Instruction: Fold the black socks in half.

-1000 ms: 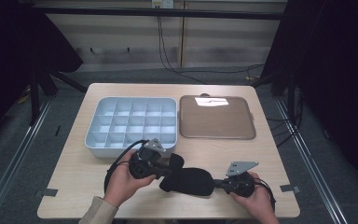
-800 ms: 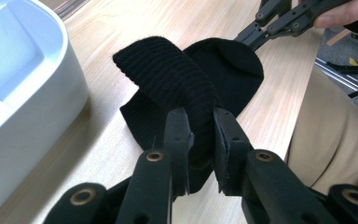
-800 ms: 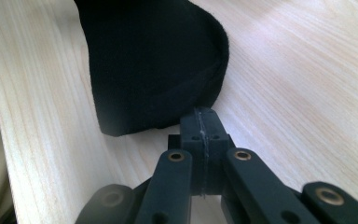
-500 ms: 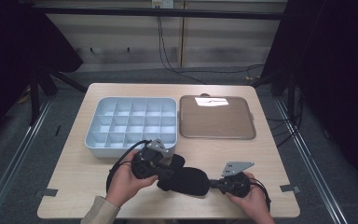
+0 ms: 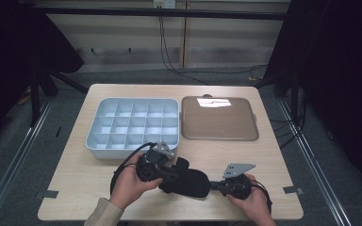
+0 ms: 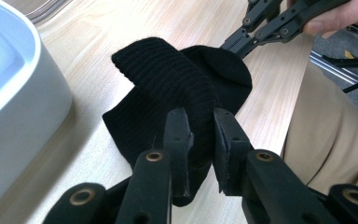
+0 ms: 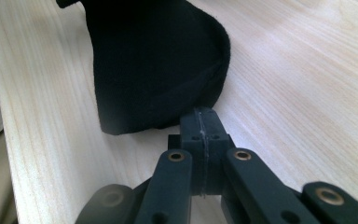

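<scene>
Folding looks like the step in hand: a black sock [image 5: 185,178] lies on the table [image 5: 264,155] in the lower middle of the high view, between the two hands, just below the white tray [image 5: 133,123].

The left gripper [image 6: 200,140] pinches a fold of ribbed cloth at the cuff end; in its own view the jaws stand a little apart with the knit bunched between them, and the cuff doubles over above them toward the upper middle of the frame. The right gripper [image 7: 200,122] has its jaws pressed flat together, tips at the lower edge of the sock's smooth end. Whether a thin hem is nipped between them I cannot tell; the seam between the pads looks closed with no cloth plainly in it. In the left gripper view that same tool enters from the upper right, its tips touching the sock's far rim.

The brown tray [image 5: 219,117] sits in the upper right of the table, apart from the work, and the white tray's cells nearest the hands look bare.

My reading is that the sock is partway doubled, with the cuff lifted over the body. The next move likely calls for the left gripper to carry the cuff across toward the right end while the right one pins that end down, so the cloth doesn't slide on the smooth wood. A loose pinch could let the knit slip free.
</scene>
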### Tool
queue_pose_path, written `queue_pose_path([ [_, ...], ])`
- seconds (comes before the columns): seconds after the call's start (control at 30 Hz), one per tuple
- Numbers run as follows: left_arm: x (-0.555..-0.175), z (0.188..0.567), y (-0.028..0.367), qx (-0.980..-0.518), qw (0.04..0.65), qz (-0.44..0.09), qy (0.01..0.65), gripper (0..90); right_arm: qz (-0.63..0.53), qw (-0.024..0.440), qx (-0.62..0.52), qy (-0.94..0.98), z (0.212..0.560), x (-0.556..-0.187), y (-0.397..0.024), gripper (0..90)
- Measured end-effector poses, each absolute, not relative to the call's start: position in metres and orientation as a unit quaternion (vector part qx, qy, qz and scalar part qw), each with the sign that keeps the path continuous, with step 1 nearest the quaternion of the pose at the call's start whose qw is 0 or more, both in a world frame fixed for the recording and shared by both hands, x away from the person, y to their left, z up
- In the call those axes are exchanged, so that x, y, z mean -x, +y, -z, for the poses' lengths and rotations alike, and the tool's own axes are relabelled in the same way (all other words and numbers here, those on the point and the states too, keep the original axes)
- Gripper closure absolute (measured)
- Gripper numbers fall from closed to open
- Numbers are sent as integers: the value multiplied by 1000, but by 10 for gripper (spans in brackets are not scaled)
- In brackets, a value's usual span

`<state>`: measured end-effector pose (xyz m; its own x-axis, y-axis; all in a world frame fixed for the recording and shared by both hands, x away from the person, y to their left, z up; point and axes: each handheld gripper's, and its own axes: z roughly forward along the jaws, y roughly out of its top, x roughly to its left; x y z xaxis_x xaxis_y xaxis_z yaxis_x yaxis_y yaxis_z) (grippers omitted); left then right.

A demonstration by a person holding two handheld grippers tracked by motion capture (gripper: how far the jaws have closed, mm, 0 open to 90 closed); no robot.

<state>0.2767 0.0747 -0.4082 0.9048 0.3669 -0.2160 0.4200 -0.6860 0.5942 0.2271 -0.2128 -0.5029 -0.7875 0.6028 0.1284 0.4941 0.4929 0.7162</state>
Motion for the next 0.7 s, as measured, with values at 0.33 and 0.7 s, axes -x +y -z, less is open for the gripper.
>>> queue_pose_path([
  [0.33, -276, 410, 69, -923, 323, 44, 203, 773, -392, 72, -314, 861, 504, -228, -208, 900],
  [0.7, -275, 413, 63, -926, 317, 50, 197, 772, -397, 71, -311, 860, 504, -228, -202, 900],
])
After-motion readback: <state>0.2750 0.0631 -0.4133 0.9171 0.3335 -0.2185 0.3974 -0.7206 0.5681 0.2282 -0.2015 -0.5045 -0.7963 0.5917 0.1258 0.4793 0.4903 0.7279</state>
